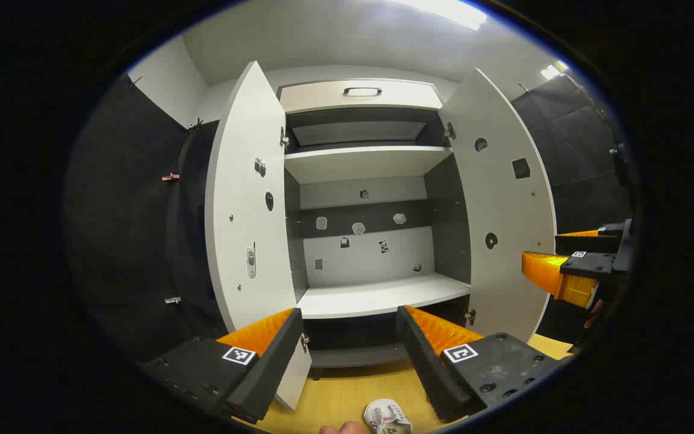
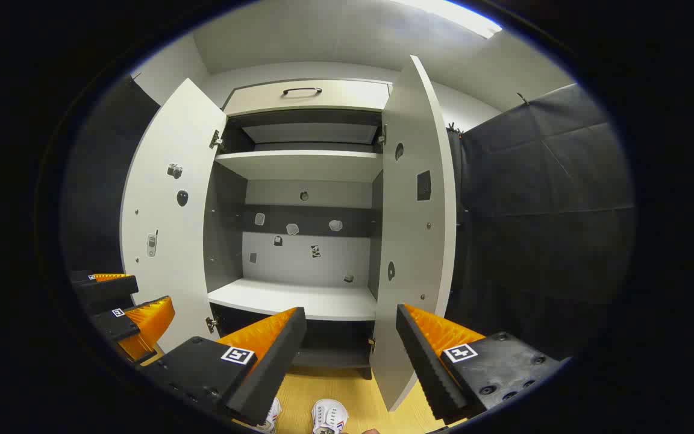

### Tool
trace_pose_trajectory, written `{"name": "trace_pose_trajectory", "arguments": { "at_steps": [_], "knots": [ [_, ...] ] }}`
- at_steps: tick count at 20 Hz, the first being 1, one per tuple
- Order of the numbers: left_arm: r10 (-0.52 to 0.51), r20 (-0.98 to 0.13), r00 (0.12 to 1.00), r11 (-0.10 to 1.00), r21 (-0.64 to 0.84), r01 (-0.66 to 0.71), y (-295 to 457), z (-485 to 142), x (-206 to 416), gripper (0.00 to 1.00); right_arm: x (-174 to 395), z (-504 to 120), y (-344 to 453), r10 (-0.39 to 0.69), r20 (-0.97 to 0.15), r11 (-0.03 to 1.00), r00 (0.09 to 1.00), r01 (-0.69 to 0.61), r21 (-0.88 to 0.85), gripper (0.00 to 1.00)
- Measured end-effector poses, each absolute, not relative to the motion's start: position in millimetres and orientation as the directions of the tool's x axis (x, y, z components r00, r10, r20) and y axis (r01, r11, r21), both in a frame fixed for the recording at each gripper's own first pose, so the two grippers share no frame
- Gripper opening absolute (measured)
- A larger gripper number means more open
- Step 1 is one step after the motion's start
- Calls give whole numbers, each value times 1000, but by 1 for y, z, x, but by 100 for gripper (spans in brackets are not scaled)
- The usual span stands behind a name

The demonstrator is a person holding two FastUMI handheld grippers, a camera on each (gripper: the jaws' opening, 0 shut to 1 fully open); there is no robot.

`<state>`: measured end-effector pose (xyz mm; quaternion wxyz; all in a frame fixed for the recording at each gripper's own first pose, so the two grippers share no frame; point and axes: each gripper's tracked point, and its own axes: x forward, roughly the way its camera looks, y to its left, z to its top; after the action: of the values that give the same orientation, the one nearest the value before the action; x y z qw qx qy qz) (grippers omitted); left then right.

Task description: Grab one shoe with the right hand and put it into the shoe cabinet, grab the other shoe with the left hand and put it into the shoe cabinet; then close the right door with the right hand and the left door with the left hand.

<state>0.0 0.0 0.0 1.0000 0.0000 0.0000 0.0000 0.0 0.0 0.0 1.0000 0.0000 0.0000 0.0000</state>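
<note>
Both my hand-held grippers — left [image 1: 347,352], right [image 2: 350,352] — gape empty before the open shoe cabinet [image 2: 299,298]; next, I judge, the right drops to a shoe [image 2: 329,417].

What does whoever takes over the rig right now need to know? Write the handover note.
Left gripper: open, holding nothing.
Right gripper: open, holding nothing.
Shoes: both on the wooden floor in front of the shoe cabinet, below the grippers.
Left door and right door: both wide open; shelves bare.
Done: nothing yet.
Left: put both shoes in, close right door, then left.
</note>
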Motion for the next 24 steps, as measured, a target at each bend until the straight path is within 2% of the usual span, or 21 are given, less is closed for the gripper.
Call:
{"name": "trace_pose_trajectory", "arguments": {
  "at_steps": [20,24],
  "knots": [
    [57,-31,998,998,1,-57,13,-9,-11,97,-10,-2,3,3,-4,1000,1000,-3,6,98],
    [70,-24,997,998,6,-70,21,-7,-12,97,-13,-13,12,24,-35,1000,999,-24,10,98]
  ]
}}
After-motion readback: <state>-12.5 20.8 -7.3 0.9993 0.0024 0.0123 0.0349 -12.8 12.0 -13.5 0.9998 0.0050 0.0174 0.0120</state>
